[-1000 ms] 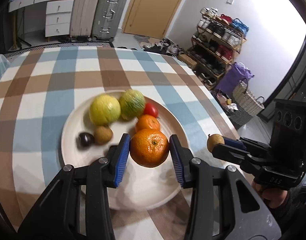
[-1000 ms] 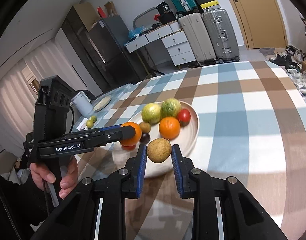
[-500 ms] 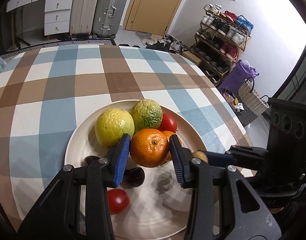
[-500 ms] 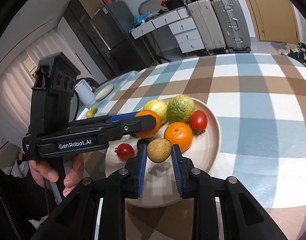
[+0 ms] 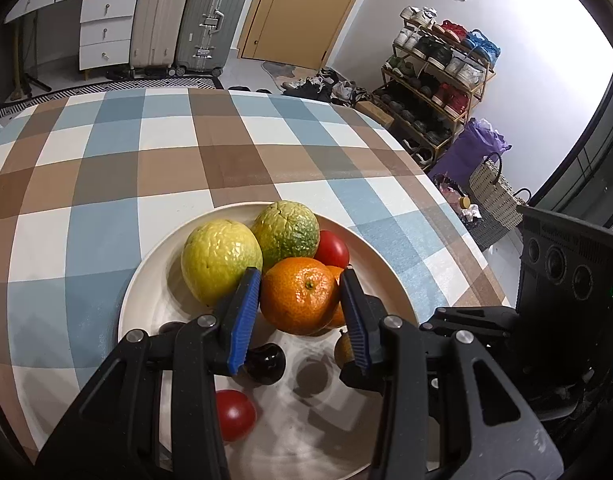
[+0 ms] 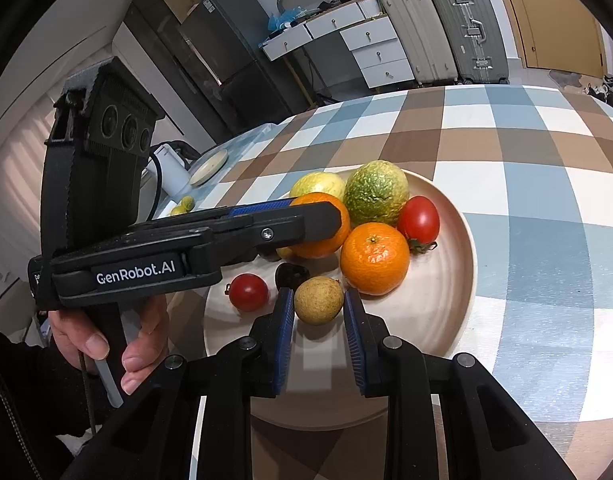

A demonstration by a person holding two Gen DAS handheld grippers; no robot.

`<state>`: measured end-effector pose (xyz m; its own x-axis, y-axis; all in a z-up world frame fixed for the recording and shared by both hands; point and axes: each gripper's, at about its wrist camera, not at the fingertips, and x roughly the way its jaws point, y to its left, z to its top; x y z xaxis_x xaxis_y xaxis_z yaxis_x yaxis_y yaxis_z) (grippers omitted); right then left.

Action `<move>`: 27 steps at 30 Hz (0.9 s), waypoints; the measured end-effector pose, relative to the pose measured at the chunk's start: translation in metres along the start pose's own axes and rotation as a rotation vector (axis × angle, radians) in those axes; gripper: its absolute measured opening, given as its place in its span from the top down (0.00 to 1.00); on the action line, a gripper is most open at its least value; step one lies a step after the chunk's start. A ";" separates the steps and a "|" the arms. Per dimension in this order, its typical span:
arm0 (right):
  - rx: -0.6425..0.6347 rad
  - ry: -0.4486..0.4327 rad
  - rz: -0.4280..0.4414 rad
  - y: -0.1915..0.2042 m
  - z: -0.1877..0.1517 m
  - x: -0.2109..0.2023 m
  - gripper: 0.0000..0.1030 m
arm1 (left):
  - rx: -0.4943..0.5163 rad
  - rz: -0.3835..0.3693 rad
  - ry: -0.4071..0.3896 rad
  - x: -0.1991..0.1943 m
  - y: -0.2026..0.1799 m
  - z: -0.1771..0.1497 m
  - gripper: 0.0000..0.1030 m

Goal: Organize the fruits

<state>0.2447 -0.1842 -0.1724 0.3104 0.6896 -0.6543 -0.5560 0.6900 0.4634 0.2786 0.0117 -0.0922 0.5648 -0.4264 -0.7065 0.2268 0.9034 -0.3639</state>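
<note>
A cream plate [image 5: 386, 276] [image 6: 458, 240] on the checked tablecloth holds a yellow-green fruit [image 5: 220, 260], a green fruit [image 5: 288, 232] [image 6: 376, 192], a red tomato [image 5: 333, 249] [image 6: 419, 219], a second orange [image 6: 374, 258], a dark fruit [image 5: 266, 362] [image 6: 291, 275] and a small tomato [image 5: 234, 414] [image 6: 248, 292]. My left gripper [image 5: 300, 304] is shut on an orange [image 5: 300, 300] [image 6: 322, 226] above the plate. My right gripper [image 6: 319, 304] is shut on a small brown fruit [image 6: 318, 300] over the plate's near part.
A white jug [image 6: 168, 168], a small dish [image 6: 210, 160] and small green fruits [image 6: 182, 206] sit at the table's far left. Suitcases [image 5: 186, 16], a drawer unit [image 5: 106, 32] and a shoe rack [image 5: 438, 76] stand beyond the table.
Both grippers have moved forward over the plate with their fruits still held. The right gripper has come in from the plate's edge to above its near part.
</note>
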 end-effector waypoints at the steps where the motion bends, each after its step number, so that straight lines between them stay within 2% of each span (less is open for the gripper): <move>1: 0.000 0.001 -0.002 0.000 0.001 0.002 0.75 | -0.002 -0.004 0.000 0.000 0.001 0.000 0.63; 8: 0.030 -0.006 -0.005 -0.004 0.001 0.003 0.72 | -0.001 0.001 -0.009 -0.005 0.000 -0.001 0.63; 10: 0.035 -0.011 -0.009 -0.005 0.000 0.002 0.60 | 0.001 0.010 -0.016 -0.008 -0.001 -0.001 0.63; 15: 0.039 -0.034 -0.020 -0.003 -0.002 -0.007 0.59 | 0.011 0.026 -0.023 -0.020 -0.009 -0.003 0.63; 18: 0.039 -0.055 -0.030 0.000 -0.004 -0.017 0.51 | 0.008 0.039 -0.038 -0.030 -0.014 -0.006 0.61; 20: 0.047 -0.071 -0.048 0.001 -0.006 -0.024 0.49 | 0.009 0.047 -0.045 -0.039 -0.020 -0.009 0.57; 22: 0.068 -0.088 -0.061 0.002 -0.007 -0.032 0.41 | 0.011 0.068 -0.065 -0.050 -0.026 -0.013 0.48; 27: 0.074 -0.146 -0.080 0.013 -0.011 -0.053 0.37 | 0.014 0.114 -0.120 -0.082 -0.038 -0.022 0.35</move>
<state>0.2126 -0.2138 -0.1378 0.4632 0.6531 -0.5991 -0.4687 0.7543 0.4598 0.2058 0.0113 -0.0336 0.6777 -0.3135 -0.6651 0.1665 0.9465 -0.2766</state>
